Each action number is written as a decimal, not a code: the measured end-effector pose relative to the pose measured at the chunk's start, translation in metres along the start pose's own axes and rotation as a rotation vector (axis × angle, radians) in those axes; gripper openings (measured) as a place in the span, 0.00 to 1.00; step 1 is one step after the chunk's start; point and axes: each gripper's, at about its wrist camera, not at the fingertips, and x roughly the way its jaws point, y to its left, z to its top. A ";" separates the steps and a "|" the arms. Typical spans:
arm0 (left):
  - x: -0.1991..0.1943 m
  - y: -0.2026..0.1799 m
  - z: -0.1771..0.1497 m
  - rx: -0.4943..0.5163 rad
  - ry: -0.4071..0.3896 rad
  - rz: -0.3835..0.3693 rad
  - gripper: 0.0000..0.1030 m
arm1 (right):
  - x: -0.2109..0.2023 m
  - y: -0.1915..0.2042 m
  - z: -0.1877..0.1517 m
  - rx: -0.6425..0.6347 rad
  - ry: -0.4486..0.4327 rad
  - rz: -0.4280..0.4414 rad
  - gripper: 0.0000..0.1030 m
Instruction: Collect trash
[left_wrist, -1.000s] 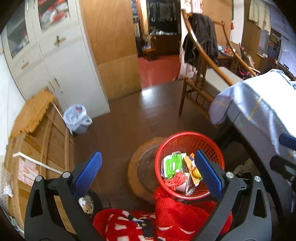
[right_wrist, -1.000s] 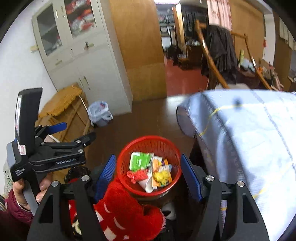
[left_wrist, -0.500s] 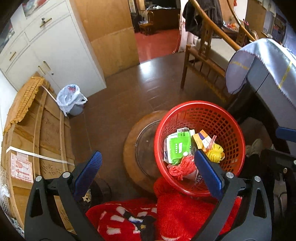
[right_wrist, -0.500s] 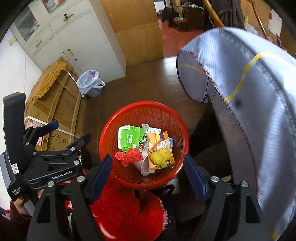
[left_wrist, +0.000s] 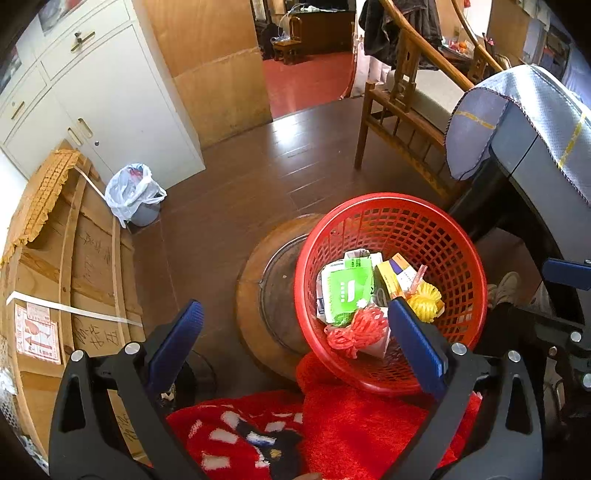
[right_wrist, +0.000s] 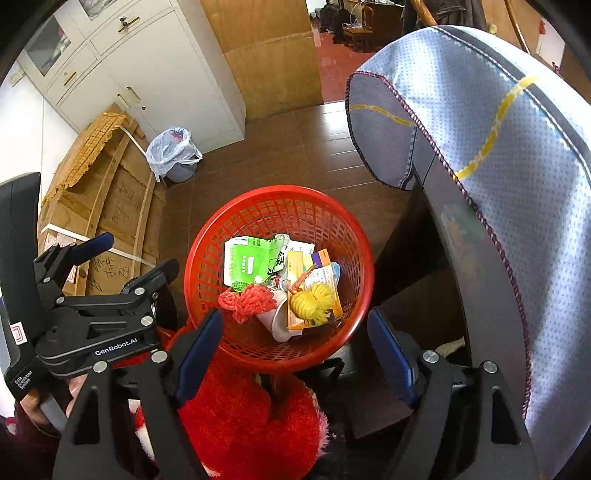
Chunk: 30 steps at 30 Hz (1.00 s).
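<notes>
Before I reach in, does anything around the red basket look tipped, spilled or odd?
The red basket sits tilted, one side propped on a round wooden stool, not flat on the floor. Its trash, like the green packet, remains inside; nothing has spilled.

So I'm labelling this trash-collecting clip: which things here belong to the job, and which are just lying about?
Part of the job:
- red basket
- its litter: green packet, red yarn tuft, yellow yarn tuft, orange box
- lined bin by the cabinet, likely

Just lying about:
- white cabinet
- wooden chair
- cloth-covered table
- round wooden stool
</notes>
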 end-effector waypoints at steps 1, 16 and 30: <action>-0.001 -0.001 0.000 0.003 0.000 -0.003 0.93 | 0.000 0.000 0.000 0.001 0.000 0.001 0.77; -0.008 -0.012 0.000 0.047 -0.014 -0.010 0.93 | 0.000 -0.001 -0.011 0.009 -0.007 -0.002 0.77; -0.009 -0.013 0.000 0.045 -0.016 -0.020 0.93 | 0.002 0.003 -0.012 -0.008 -0.002 -0.011 0.78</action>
